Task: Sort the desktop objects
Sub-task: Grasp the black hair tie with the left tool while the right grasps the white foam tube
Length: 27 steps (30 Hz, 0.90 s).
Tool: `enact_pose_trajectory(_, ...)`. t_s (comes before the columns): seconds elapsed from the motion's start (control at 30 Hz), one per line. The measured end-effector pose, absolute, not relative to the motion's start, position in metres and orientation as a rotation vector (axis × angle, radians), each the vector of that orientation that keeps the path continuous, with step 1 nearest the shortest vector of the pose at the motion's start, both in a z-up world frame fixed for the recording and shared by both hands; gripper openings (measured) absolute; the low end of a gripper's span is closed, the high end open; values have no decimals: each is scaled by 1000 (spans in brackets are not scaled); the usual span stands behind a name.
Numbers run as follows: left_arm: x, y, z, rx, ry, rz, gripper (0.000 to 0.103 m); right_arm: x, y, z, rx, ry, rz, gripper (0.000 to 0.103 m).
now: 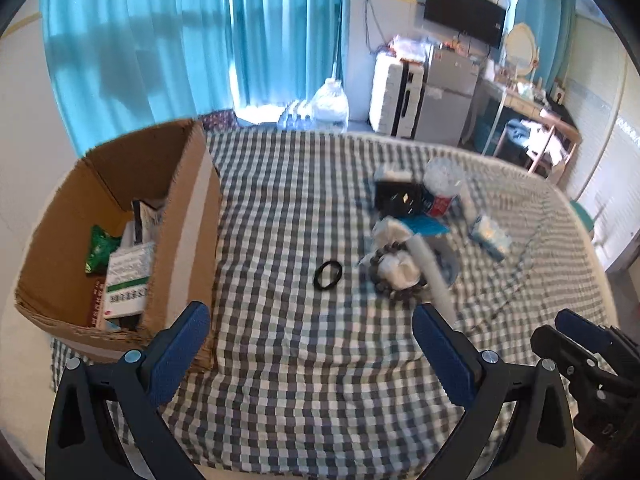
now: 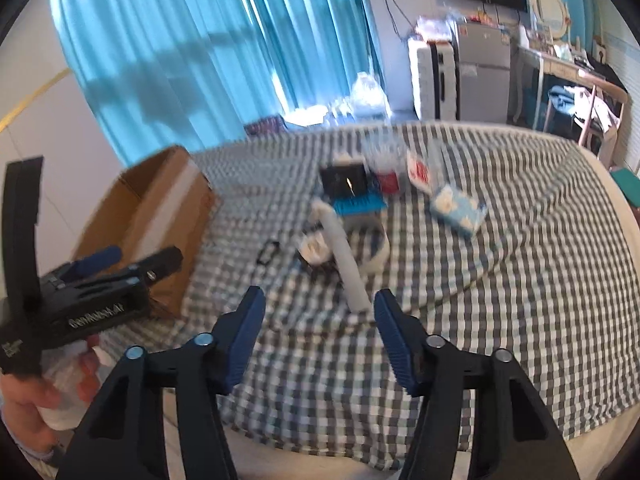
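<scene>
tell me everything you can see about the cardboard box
The cardboard box is plain brown corrugated card with a pale tape strip down its side. It stands upright and open-topped at the left edge of the checked cloth. Inside are a green-and-white packet, a green foil pouch and other packs. Neither set of tongs touches it.

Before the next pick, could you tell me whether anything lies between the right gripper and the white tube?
Nothing visible does: the right gripper is open, and only bare checkered cloth lies between it and the white tube's near end.
</scene>
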<state>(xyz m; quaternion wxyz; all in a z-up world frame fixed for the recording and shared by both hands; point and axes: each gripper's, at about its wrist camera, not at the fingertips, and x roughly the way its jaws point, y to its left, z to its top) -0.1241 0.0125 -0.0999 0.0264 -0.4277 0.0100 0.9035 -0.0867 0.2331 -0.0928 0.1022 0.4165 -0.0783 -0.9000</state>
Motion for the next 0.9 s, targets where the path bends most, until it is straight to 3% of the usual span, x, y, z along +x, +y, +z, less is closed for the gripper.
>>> enact_pose_trajectory(0.27, -164, 18, -164, -1488, 25, 2726, 103, -121, 236, -142, 1348, -232, -2608, 48)
enact_pose_trajectory(0.73, -246, 40, -240, -1529, 208, 2650, 103, -196, 213, -205, 1535, -185, -2493, 39)
enact_pose_trajectory(0.9, -260, 33, -249, -1521, 79, 2633, 102, -202, 214, -216, 1554, -221, -2469, 23)
